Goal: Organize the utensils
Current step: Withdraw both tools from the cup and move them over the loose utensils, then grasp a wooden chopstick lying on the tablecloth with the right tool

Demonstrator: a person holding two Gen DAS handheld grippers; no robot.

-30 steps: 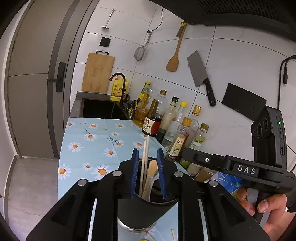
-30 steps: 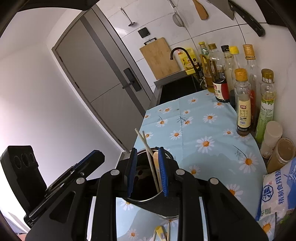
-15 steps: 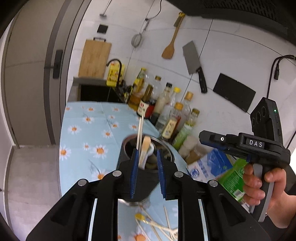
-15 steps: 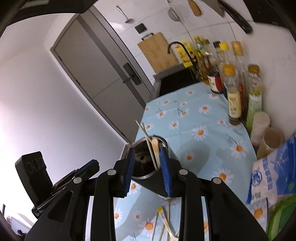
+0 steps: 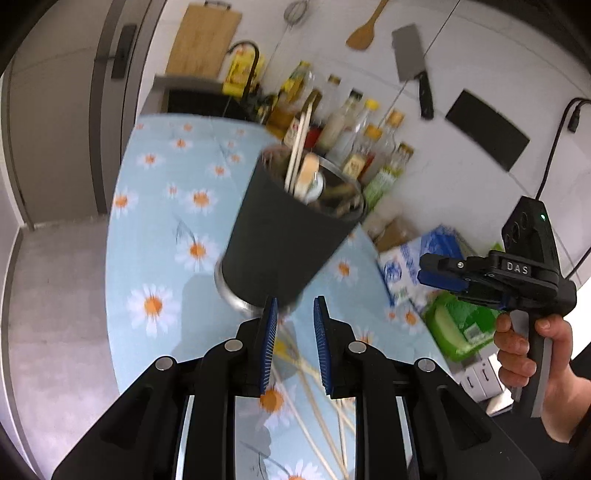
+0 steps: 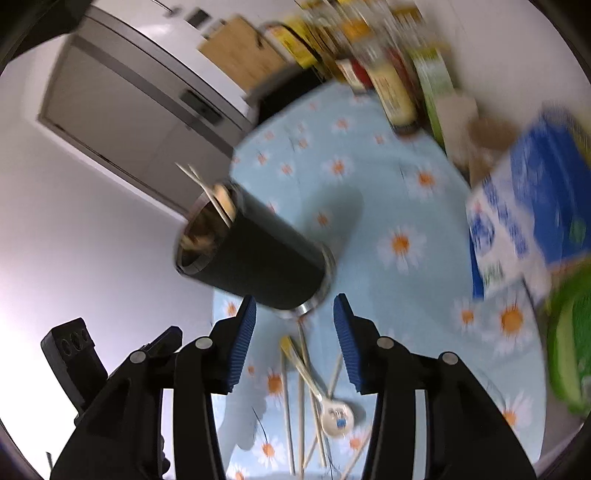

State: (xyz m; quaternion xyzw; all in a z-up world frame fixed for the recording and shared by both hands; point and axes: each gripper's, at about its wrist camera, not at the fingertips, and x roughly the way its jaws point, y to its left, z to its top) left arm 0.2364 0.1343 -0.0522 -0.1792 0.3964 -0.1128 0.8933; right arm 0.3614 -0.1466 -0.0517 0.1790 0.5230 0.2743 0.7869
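A light-blue daisy-print tablecloth [image 5: 166, 221] covers the counter, with a grey door at the upper left and white wall tiles behind. A dark utensil cup [image 5: 284, 236] with a steel base stands mid-frame, holding chopsticks [image 5: 297, 155] and a wooden spoon.

The left wrist view alone shows the cleaver [image 5: 412, 62], wooden spatula [image 5: 364, 31] and cutting board [image 5: 203, 40] on the wall, the row of sauce bottles [image 5: 354, 136], and a hand [image 5: 532, 354] gripping the right gripper [image 5: 447, 277] at the right edge.

The right wrist view alone shows a white ceramic spoon [image 6: 336, 415] among loose chopsticks [image 6: 295, 398] near the bottom centre, and a blue-and-white bag [image 6: 524, 221] at right.

The left gripper [image 5: 295, 314] sits narrow, nothing between its pads. The right gripper's jaws have just been opening and stand wider, also empty.
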